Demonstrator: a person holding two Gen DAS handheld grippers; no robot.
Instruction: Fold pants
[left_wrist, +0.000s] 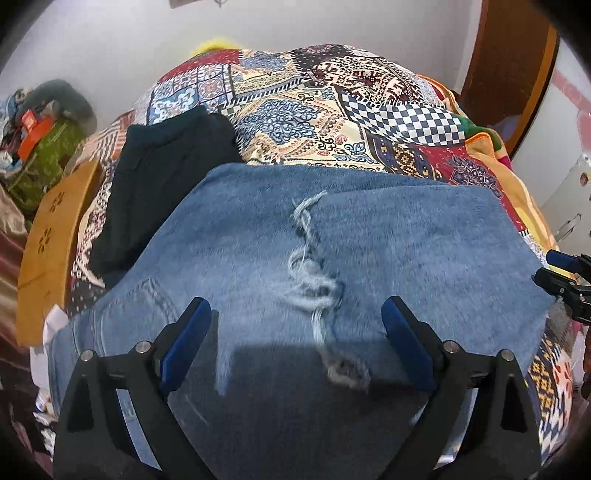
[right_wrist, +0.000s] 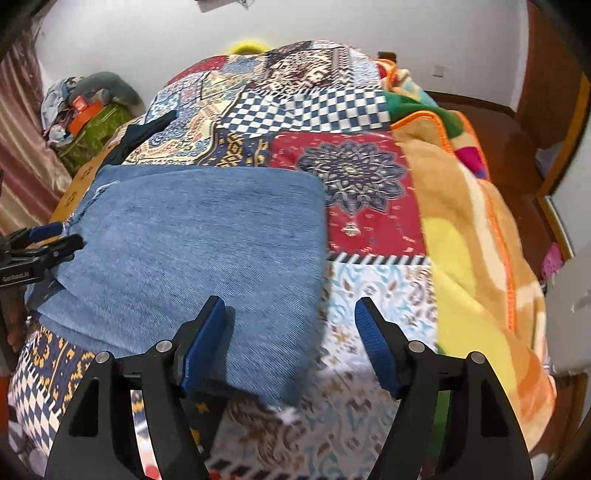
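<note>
Jeans (left_wrist: 258, 251) lie under left tool (left_wrist: 295, 332), fingers spread.

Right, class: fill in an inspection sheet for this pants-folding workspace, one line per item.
Surface: bed under a patchwork cover.
Job's things: blue jeans lying folded flat; frayed rip facing up.
Clutter: dark garment beside the jeans; orange-yellow blanket at the right edge.
Grippers: left gripper open above the jeans; right gripper open at their right edge.
Cables: nothing seen.
Surroundings: white wall, pile of bags, wooden door.
</note>
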